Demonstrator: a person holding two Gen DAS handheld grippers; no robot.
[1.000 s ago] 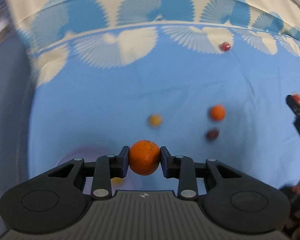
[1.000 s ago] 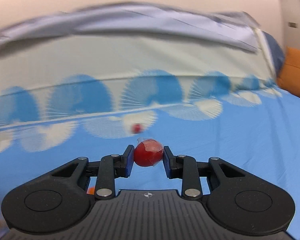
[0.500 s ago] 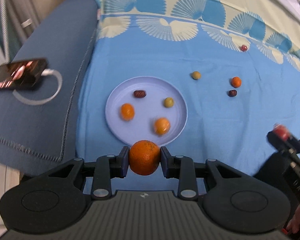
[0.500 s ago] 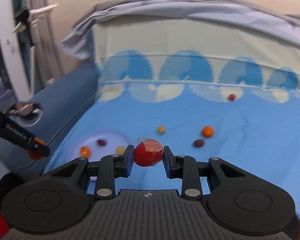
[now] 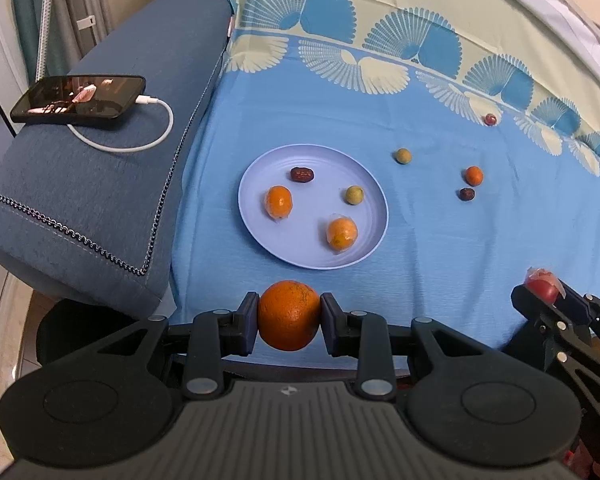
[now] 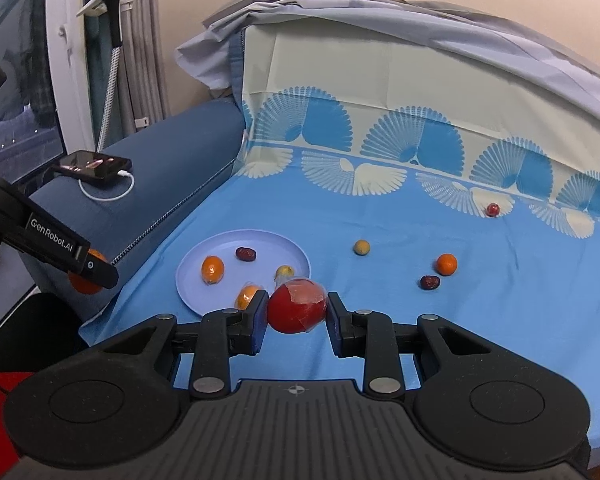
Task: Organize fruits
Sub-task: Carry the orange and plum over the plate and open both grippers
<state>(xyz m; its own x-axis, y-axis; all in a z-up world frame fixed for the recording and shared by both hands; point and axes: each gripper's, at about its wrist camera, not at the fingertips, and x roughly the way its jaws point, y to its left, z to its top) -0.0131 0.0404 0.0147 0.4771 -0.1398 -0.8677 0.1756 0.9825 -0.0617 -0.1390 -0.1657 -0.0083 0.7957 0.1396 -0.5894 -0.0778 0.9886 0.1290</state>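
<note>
Left gripper (image 5: 289,320): clamped on orange (image 5: 289,320), dimpled rind, near plate edge, presumably for deposit.
Plate (image 5: 256,184): smooth lilac disc, shallow rim; holds four small fruits.
Loose fruits (image 5: 473,176): far right on cloth.
Right gripper (image 6: 297,312): clamped on film-wrapped red fruit (image 6: 297,310), glossy.

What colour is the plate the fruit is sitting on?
Pale lavender-blue plate, clearest in the left wrist view.
</note>
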